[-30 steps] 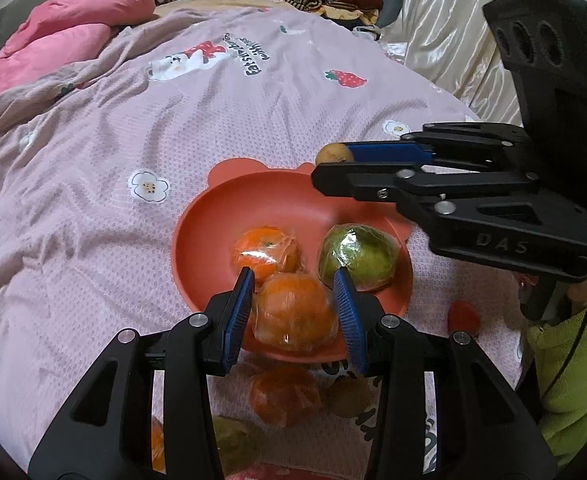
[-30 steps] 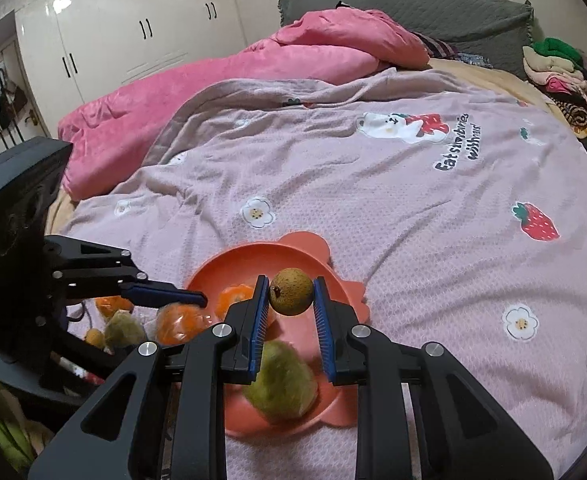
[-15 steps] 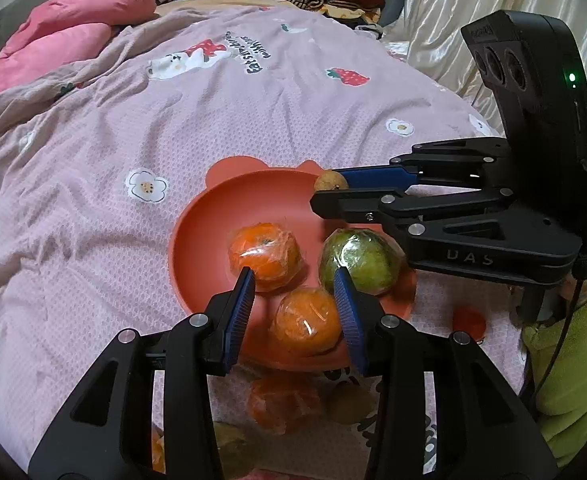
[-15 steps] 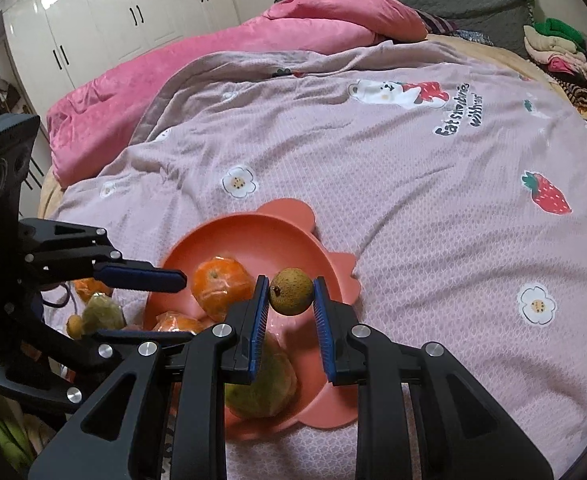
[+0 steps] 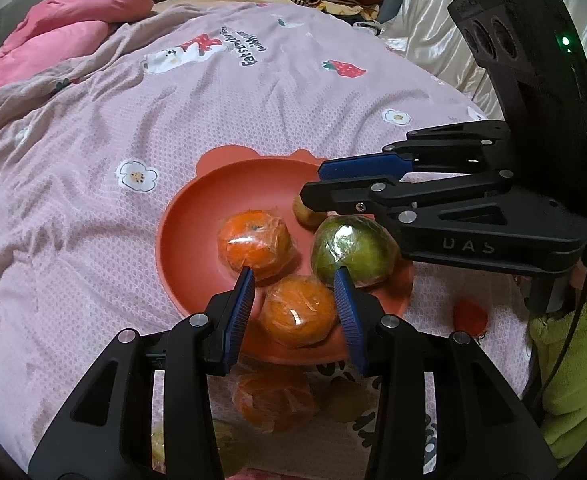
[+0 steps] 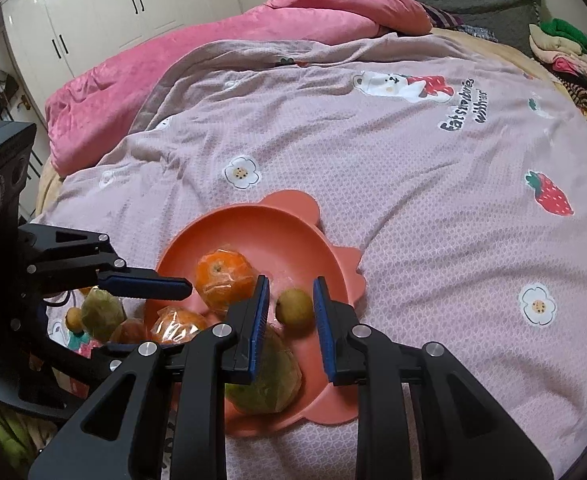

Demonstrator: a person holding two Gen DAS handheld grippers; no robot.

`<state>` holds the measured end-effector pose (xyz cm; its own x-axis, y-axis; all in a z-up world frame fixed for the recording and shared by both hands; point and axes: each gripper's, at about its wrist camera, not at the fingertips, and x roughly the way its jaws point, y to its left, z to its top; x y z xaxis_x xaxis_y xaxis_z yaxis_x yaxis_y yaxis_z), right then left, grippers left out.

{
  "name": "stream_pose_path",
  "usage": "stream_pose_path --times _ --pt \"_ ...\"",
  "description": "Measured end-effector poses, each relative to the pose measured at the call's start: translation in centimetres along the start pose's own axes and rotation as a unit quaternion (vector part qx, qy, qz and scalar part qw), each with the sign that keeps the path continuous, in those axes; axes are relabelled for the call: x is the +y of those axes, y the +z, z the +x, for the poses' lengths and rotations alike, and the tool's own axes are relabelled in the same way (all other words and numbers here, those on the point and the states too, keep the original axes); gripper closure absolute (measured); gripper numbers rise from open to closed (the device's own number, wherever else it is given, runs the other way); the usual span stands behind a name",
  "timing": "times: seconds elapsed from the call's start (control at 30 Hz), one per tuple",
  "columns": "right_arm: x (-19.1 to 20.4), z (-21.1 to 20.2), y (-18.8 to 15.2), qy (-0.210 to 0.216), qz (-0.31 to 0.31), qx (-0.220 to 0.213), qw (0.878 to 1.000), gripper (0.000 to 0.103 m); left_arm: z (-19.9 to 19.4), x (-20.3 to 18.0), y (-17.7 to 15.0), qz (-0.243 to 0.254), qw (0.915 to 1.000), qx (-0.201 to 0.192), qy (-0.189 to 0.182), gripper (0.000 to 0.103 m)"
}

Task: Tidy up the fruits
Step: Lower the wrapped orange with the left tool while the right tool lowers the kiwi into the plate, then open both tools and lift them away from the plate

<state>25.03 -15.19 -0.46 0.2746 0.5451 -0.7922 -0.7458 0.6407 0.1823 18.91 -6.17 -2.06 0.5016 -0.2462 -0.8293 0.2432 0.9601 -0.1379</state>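
A bed is filling the room, a mauve quilt (image 6: 413,160) printed with flowers and strawberries lying over it and a pink blanket (image 6: 213,52) bunching along its far side. A coral plate (image 6: 293,224) with ear-shaped lobes is sitting on the quilt, and both tools are reaching over it.

The left gripper (image 5: 294,296) is hanging over the near rim with its jaws partly apart, straddling a wrapped orange (image 5: 297,316) without pressing on it. The right gripper (image 6: 290,312) is coming in from the side, its jaws drawn narrow.

A wrapped green fruit (image 5: 353,248) is lying at the right of the plate, a second wrapped orange (image 5: 255,240) just behind the straddled one. Another orange (image 5: 271,404) is waiting on the quilt under the left tool.

A small brown fruit (image 6: 294,306) is sitting between the right pads, low over the plate; a sliver of gap is showing on one side, so whether it is pinched I cannot tell.
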Motion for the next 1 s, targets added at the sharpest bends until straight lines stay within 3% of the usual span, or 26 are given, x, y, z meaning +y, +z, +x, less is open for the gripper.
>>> stream_pose_path --times 0.13,0.5,1.0 --pt "0.0 -0.2 -0.1 0.001 0.002 -0.003 1.0 0.08 0.0 0.0 -0.1 -0.002 1.0 -0.001 -0.001 0.07" --pt "-0.2 -3.0 -0.3 -0.005 0.011 -0.035 0.999 0.06 -0.5 0.0 -0.3 -0.012 0.9999 -0.004 0.005 0.069" --pt "0.0 -4.7 -0.4 0.003 0.022 -0.057 0.998 0.042 -1.8 0.3 0.1 -0.019 0.9994 -0.019 0.021 0.053"
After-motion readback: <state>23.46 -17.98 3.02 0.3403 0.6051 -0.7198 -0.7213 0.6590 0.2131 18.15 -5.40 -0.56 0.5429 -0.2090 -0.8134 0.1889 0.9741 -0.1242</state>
